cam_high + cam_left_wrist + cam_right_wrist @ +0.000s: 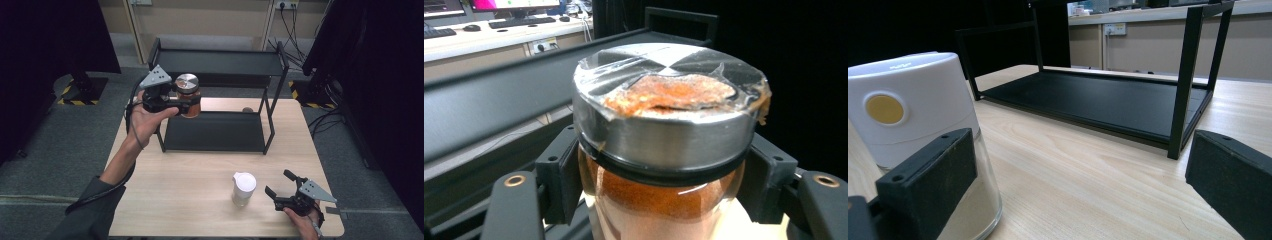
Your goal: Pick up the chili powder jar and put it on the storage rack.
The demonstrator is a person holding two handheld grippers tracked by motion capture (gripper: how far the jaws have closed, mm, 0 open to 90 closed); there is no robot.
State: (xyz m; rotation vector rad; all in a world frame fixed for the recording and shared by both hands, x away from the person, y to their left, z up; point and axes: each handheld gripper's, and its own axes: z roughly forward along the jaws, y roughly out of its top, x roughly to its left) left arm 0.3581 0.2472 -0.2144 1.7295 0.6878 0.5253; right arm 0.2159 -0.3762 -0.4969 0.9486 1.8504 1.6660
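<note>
We see the left gripper (187, 105) raised above the far left part of the counter (200, 200), in front of the left end of a black two-tier shelf rack (220, 65). Its jaws are clamped on a glass spice jar (188, 97), one pad on each side of the glass just below the lid. The jar stands upright in the grip, clear of the counter, about level with the gap between the rack's two tiers and just beside the rack's left front post.

In the left gripper view we look along the jaws at the spice jar (664, 200): it holds orange-red powder, and its round brushed-metal lid (664, 130) is topped with a torn clear film and a smear of the same powder. The black pads (561, 180) press against the glass right under the lid's black rim, and the rack's upper tier (499, 100) runs behind it.

The right gripper (285, 192) rests low at the near right corner of the counter, held in the person's right hand (305, 220). Its jaws stand apart with nothing between them. Just to its left, near the front edge, stands a second jar with a white cap (243, 189), upright on the counter and apart from the jaws. In the right gripper view this white-capped jar (913, 130) sits beside the left pad, with a yellow dot on its cap, and the rack's lower tier (1098, 105) lies farther off.
</note>
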